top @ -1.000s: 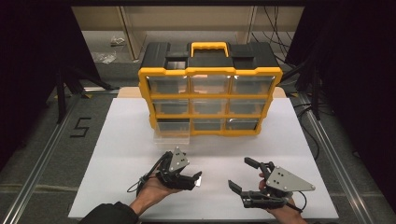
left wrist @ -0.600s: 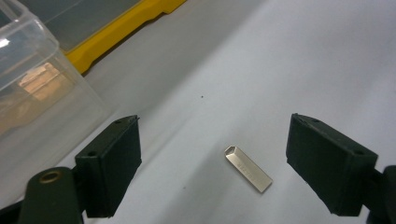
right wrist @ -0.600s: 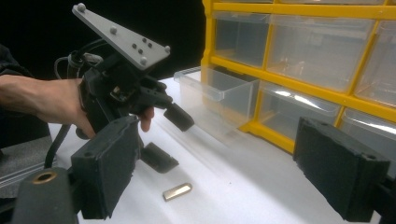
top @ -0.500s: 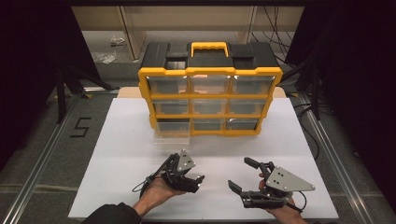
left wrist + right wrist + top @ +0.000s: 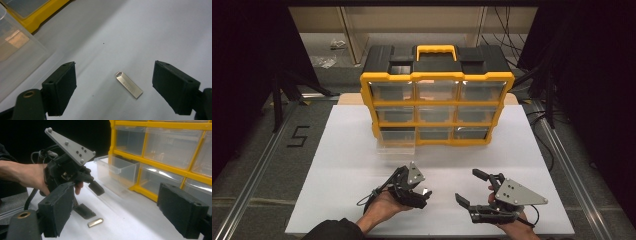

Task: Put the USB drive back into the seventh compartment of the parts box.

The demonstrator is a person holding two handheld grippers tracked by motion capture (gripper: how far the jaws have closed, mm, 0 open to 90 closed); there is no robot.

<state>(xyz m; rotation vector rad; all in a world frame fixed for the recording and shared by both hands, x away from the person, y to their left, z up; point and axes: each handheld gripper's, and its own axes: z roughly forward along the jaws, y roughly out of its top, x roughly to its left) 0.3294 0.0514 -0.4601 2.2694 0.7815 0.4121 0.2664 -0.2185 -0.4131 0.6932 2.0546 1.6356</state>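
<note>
A small silver USB stick [image 5: 129, 84] lies flat on the white table, between the jaws of my left gripper [image 5: 115, 75], which is open and just above it. In the right gripper view the same stick [image 5: 95, 222] rests below the left gripper [image 5: 90, 200], one jaw beside it on the table. In the high view it is a bright glint [image 5: 426, 191] at the left gripper [image 5: 418, 196]. My right gripper [image 5: 468, 186] is open and holds nothing, a short way right of the stick. A yellow and black drawer organizer [image 5: 437, 102] stands behind, its bottom-left clear drawer [image 5: 396, 147] pulled out.
The white table sheet [image 5: 337, 165] extends to either side of the grippers. The open drawer [image 5: 117, 171] juts toward the left gripper; it looks empty. The organizer's other clear drawers [image 5: 162, 157] are pushed in. Dark floor and metal rails [image 5: 257, 170] border the table.
My left gripper has shifted slightly right and settled over the USB stick. The right gripper has stayed where it was.
</note>
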